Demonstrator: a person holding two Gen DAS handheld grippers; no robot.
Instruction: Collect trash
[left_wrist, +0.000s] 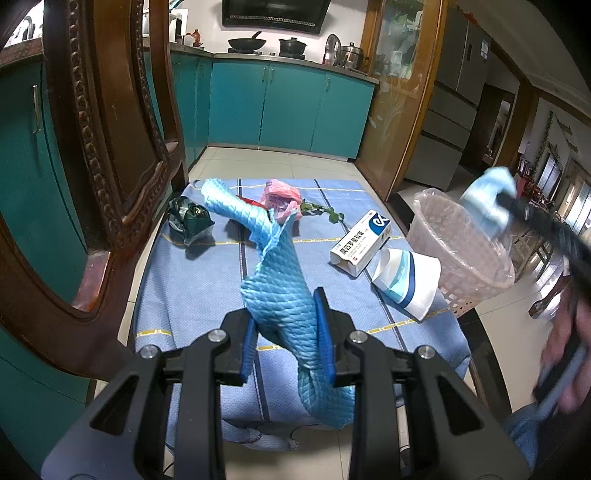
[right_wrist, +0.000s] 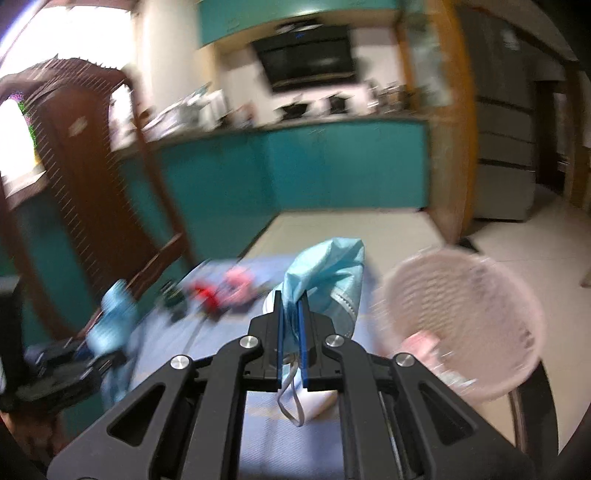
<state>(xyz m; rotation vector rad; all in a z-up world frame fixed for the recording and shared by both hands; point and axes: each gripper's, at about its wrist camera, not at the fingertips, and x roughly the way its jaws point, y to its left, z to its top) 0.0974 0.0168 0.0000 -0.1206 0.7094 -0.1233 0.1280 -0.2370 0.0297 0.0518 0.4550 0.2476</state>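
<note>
Task status: partly complete, as judged. The pink lined wastebasket (left_wrist: 465, 251) already contains at least one pinkish item, seen blurred in the right wrist view. Remaining on the blue tablecloth (left_wrist: 192, 280), ahead of the left fingers: a dark green wrapper (left_wrist: 190, 219), a pink plastic bag (left_wrist: 280, 197), a medicine box (left_wrist: 364, 242), a paper cup (left_wrist: 406, 282)

The left gripper (left_wrist: 286, 332) is part closed, its blue pads clamped on a blue foam net sleeve (left_wrist: 273, 266) that projects forward and upward beyond the fingertips

The right gripper (right_wrist: 291, 341) is almost fully closed, pinching a light blue face mask (right_wrist: 328, 269); the mask rises past the fingertips, its ear loop hanging behind them. The wastebasket lies just right of these fingers
</note>
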